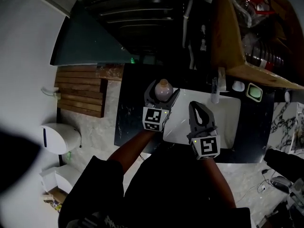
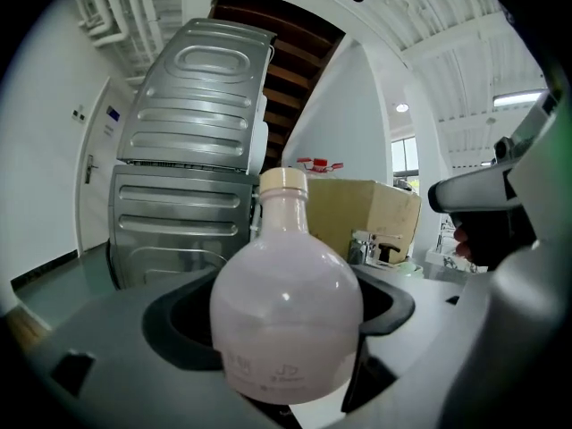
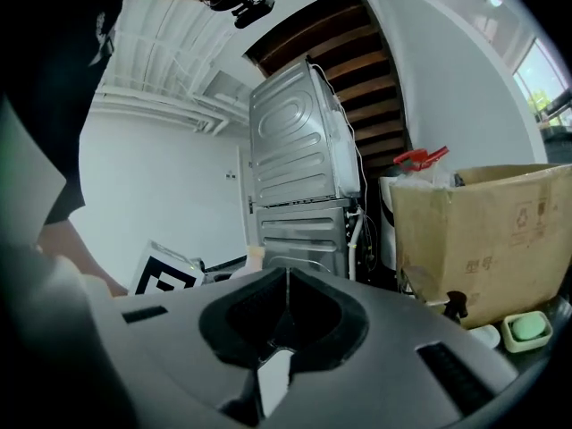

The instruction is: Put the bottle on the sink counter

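Holding the left gripper [image 1: 161,97] at frame centre, fingers [image 2: 170,329] clamped round the bottle [image 1: 164,89], right gripper [image 1: 196,107] beside it, fingers pressed together.

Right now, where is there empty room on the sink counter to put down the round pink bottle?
The black counter left of the white basin is bare, just beside the round pink bottle in the left gripper. The strip right of the basin looks bare too. The back edge is crowded: metal tap, green soap dish.
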